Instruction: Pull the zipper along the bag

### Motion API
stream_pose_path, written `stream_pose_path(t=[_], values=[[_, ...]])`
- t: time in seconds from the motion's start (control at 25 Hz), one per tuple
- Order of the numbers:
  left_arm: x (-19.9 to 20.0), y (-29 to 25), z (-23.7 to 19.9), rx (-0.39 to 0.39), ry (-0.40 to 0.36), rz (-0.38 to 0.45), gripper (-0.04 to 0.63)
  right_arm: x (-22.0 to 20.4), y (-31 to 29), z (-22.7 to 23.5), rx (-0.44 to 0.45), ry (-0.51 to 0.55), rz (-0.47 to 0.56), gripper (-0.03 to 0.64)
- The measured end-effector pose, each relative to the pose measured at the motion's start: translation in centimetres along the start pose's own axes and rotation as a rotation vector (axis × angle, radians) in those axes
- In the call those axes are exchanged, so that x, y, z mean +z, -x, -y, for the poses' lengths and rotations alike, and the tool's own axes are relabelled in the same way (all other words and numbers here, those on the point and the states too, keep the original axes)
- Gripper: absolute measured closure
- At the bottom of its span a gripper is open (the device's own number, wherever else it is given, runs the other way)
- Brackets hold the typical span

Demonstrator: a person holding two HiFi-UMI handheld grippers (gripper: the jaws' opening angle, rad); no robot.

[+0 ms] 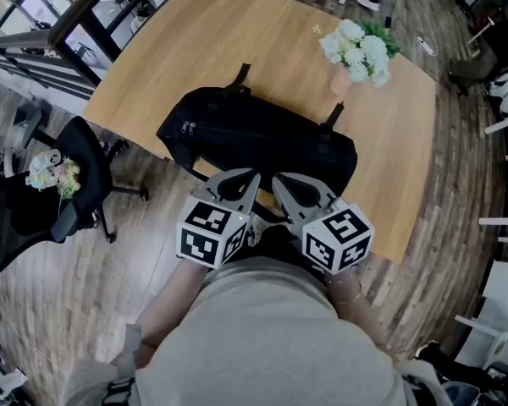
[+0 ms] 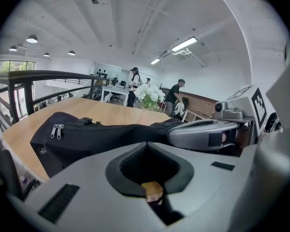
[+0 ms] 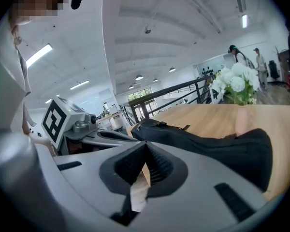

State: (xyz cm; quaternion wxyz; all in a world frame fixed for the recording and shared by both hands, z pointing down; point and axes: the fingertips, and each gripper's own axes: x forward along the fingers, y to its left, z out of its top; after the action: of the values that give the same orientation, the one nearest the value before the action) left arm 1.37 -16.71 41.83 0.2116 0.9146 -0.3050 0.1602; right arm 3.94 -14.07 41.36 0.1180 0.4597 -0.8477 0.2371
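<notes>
So, bag (image 1: 262, 138): on the counter (image 1: 237, 41)
left tool (image 1: 255, 174): closed, empty, at bag's near side
right tool (image 1: 276, 178): closed, empty, at bag's near side

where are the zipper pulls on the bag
In the head view the zipper pulls hang at the black bag's left end, close to the table's near edge.

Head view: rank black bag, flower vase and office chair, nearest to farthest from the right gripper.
1. Black bag, just ahead of the right gripper.
2. Flower vase, far right on the table.
3. Office chair, beyond the table's left edge.
</notes>
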Motion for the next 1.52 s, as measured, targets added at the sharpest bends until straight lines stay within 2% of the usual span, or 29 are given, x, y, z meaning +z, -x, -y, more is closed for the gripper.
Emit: stream_pose_path(t=[0.28,0.92,1.36,1.52], values=[[0.0,-0.1,-0.1,-0.003,-0.002,-0.007,0.575,-0.4,-0.3,-0.2,0.009,0.001,-0.014,0.611],[-0.3,-0.2,0.7,-0.035,0.011,-0.018,0.575,-0.2,0.2,0.5,-0.049,0.008,0.005,0.611],[-0.9,-0.4,0.2,-0.021,-0.006,-0.035,0.575,-0.7,-0.3,-0.2,0.001,0.017,-0.027,0.611],[-0.8,-0.5,0.5,-0.026,-0.018,-0.038,0.575,-1.1,-0.3,0.2,-0.015,0.012,-0.044,0.611]])
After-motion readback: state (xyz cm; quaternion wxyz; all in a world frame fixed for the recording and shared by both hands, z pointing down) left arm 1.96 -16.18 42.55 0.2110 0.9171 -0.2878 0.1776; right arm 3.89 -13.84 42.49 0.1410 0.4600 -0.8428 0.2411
